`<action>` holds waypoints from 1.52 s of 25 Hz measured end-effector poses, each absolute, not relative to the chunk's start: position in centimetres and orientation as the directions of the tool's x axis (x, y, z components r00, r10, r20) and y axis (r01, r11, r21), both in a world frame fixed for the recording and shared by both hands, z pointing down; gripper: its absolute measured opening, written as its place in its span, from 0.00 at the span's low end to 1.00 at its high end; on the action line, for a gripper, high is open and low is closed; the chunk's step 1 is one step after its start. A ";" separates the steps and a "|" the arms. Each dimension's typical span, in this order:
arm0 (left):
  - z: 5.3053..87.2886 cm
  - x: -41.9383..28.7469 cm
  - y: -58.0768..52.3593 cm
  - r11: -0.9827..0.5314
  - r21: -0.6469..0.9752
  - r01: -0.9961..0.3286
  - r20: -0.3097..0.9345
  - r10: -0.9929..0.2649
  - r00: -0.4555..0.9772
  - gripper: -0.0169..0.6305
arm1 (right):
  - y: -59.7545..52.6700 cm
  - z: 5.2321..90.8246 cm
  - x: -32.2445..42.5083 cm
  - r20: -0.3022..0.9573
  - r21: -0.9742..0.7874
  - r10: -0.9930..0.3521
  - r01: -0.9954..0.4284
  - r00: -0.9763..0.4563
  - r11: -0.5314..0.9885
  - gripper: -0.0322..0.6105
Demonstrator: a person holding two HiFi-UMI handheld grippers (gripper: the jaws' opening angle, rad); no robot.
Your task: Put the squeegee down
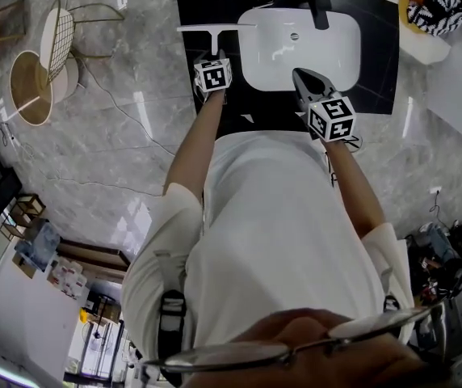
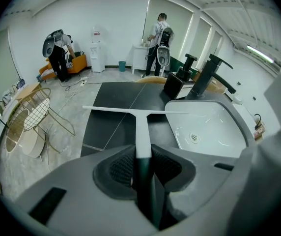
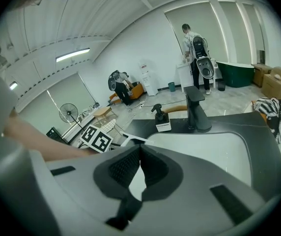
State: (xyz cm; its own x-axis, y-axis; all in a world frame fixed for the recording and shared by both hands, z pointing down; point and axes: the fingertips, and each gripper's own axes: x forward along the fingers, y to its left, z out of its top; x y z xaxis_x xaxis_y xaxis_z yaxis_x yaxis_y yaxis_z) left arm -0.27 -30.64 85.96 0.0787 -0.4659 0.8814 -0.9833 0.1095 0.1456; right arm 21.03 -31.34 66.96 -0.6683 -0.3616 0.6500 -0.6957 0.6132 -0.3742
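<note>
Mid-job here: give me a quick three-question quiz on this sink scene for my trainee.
1. True or false: the left gripper is clamped on the handle of the white T-shaped plastic squeegee.
2. The right gripper holds: A) a sponge, B) nothing, C) a cloth.
3. In the head view, on which side of the white rounded basin is the squeegee?
Key: 1 true; 2 B; 3 left.

left gripper (image 1: pixel 213 56) holds the squeegee (image 1: pixel 215 27) beside the white sink (image 1: pixel 328 47).
</note>
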 end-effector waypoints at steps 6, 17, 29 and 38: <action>85.9 -0.4 -30.4 0.080 0.105 -0.991 0.874 -0.483 0.054 0.18 | -31.3 67.3 21.0 0.644 -0.386 -0.351 -0.685 -0.679 0.618 0.06; 83.0 -0.2 -29.2 0.023 0.062 -0.998 0.853 -0.520 0.041 0.25 | -30.6 67.2 20.3 0.612 -0.417 -0.333 -0.651 -0.717 0.634 0.06; 74.5 -0.7 -27.2 0.018 0.112 -0.994 0.740 -0.669 0.071 0.25 | -28.6 65.6 17.7 0.575 -0.393 -0.354 -0.629 -0.738 0.671 0.06; 69.4 0.2 -24.7 -0.072 0.211 -0.975 0.649 -0.735 0.194 0.14 | -25.7 63.3 16.3 0.567 -0.331 -0.415 -0.658 -0.711 0.676 0.06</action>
